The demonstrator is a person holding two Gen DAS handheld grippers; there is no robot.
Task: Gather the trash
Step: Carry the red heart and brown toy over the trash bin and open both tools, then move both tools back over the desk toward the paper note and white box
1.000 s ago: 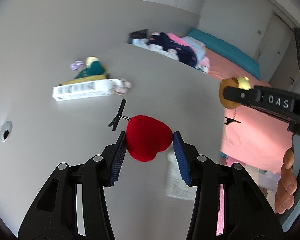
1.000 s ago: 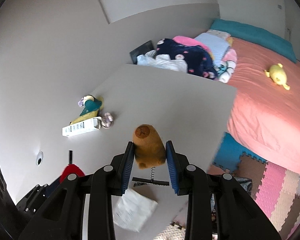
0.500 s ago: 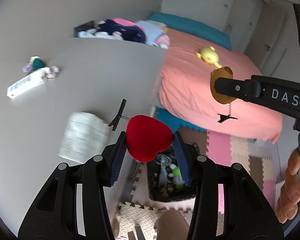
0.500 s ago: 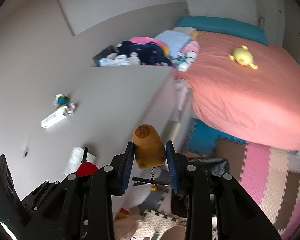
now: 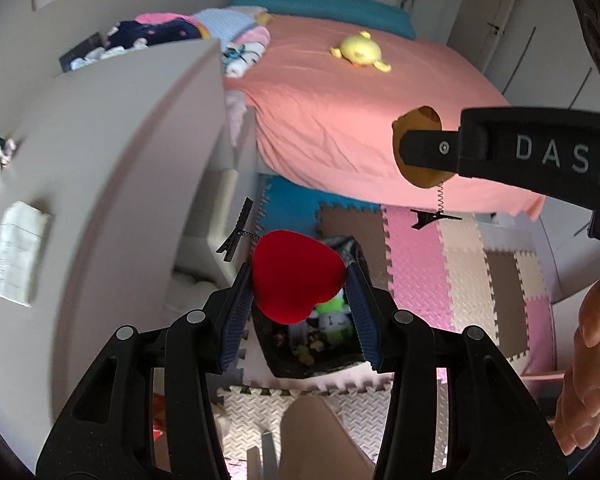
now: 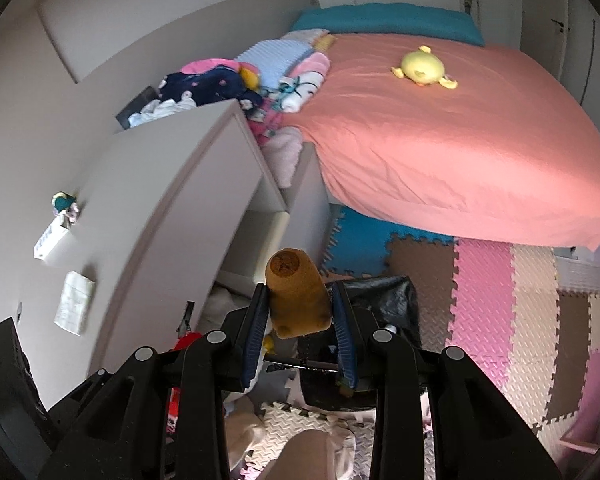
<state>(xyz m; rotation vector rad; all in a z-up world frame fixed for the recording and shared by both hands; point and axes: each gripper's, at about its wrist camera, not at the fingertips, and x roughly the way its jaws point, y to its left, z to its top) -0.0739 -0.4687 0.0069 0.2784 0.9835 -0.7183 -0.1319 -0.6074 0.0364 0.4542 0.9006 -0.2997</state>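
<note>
My left gripper (image 5: 298,280) is shut on a red heart-shaped plush (image 5: 294,276), from which a black hair clip (image 5: 236,234) sticks out on a spring. It hangs above a black bin (image 5: 312,344) on the floor with small toys inside. My right gripper (image 6: 298,304) is shut on a brown plush piece (image 6: 296,292). In the left wrist view that right gripper (image 5: 422,148) shows at the right, the brown plush (image 5: 420,144) pinched in it, a second clip (image 5: 434,216) dangling below. The same black bin (image 6: 380,296) lies just beyond the right gripper's fingers.
A grey desk (image 5: 112,152) with a paper sheet (image 5: 16,252) fills the left. A bed with a salmon cover (image 6: 440,140) and a yellow plush toy (image 6: 422,66) lies beyond. Foam puzzle mats (image 6: 512,304) cover the floor. A person's leg (image 5: 320,440) shows at the bottom.
Both grippers have swung from over the desk to the right and downward, still holding their plush pieces. The floor mats and the black bin have come into view beneath them.
</note>
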